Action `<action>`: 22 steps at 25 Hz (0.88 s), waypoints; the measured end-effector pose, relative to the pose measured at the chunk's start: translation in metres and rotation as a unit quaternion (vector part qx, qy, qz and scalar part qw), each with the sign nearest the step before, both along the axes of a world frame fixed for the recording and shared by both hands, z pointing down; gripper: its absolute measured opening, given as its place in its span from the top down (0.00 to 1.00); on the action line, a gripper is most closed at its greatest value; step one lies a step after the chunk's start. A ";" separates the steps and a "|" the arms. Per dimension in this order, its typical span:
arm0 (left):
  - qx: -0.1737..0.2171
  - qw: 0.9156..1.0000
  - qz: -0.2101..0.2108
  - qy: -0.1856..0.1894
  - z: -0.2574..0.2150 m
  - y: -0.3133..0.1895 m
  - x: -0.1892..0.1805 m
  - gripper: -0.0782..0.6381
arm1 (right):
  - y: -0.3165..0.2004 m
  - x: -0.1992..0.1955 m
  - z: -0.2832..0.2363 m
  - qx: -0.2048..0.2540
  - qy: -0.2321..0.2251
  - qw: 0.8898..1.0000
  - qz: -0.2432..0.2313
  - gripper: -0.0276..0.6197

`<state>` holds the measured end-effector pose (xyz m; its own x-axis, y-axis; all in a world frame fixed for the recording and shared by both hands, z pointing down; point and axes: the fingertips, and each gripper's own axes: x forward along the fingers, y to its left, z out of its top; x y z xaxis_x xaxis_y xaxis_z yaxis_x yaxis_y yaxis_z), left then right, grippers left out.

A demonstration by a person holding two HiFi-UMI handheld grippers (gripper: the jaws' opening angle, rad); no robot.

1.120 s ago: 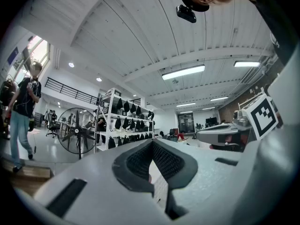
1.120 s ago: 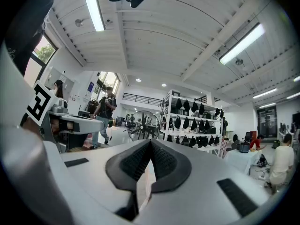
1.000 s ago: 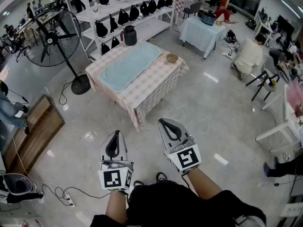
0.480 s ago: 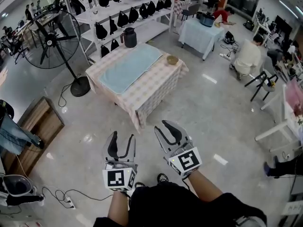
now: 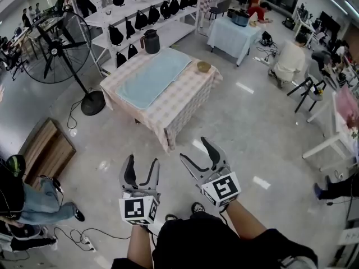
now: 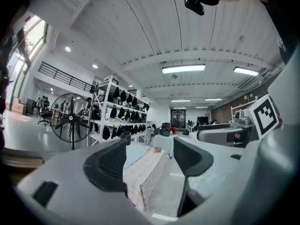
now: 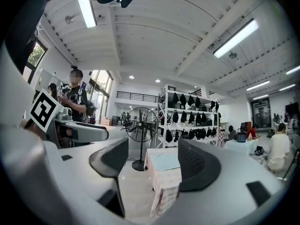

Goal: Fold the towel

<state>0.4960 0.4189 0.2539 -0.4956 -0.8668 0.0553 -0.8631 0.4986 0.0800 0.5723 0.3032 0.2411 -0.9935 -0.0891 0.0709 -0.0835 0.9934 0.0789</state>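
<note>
A light blue towel (image 5: 154,77) lies flat on a table with a pink checked cloth (image 5: 168,108), some way ahead of me across the floor. Both grippers hang over the floor, short of the table and pointing at it. The left gripper (image 5: 142,165) and the right gripper (image 5: 196,150) have their jaws opening, with nothing between them. In the left gripper view the towel (image 6: 135,153) and table (image 6: 147,175) show far off between the dark pads (image 6: 110,165). The right gripper view shows the towel (image 7: 166,161) the same way.
A small bowl (image 5: 203,66) and a dark jug (image 5: 151,41) stand on the table's far side. A floor fan (image 5: 53,46) stands left of it, white shelves with black bags (image 5: 140,15) behind. A wooden board (image 5: 47,150), cables and a person (image 5: 25,200) are at the left.
Both grippers have gone from shut to wide open, the left one first. The table has drawn slightly nearer, and a person has come into view at the lower left.
</note>
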 end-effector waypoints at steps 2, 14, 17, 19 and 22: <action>0.001 1.000 0.002 0.004 0.000 0.010 -0.008 0.48 | 0.011 -0.009 0.000 -0.003 0.002 1.000 0.000 0.48; -0.001 1.000 0.012 0.012 0.014 0.013 -0.080 0.48 | 0.020 -0.089 0.018 -0.017 0.003 1.000 -0.009 0.48; -0.001 1.000 0.007 0.007 0.021 -0.007 -0.120 0.48 | 0.001 -0.129 0.022 -0.016 -0.004 1.000 -0.015 0.48; -0.002 1.000 0.000 0.005 0.023 -0.022 -0.149 0.48 | -0.015 -0.160 0.026 -0.020 -0.007 1.000 -0.022 0.48; -0.004 1.000 -0.010 0.015 0.024 -0.044 -0.189 0.48 | -0.038 -0.202 0.031 -0.028 0.001 0.999 -0.037 0.48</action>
<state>0.3072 0.3745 0.2774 -0.5115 -0.8558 0.0768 -0.8499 0.5171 0.1014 0.3701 0.2656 0.2724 -0.9970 -0.0116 0.0760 -0.0098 0.9997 0.0237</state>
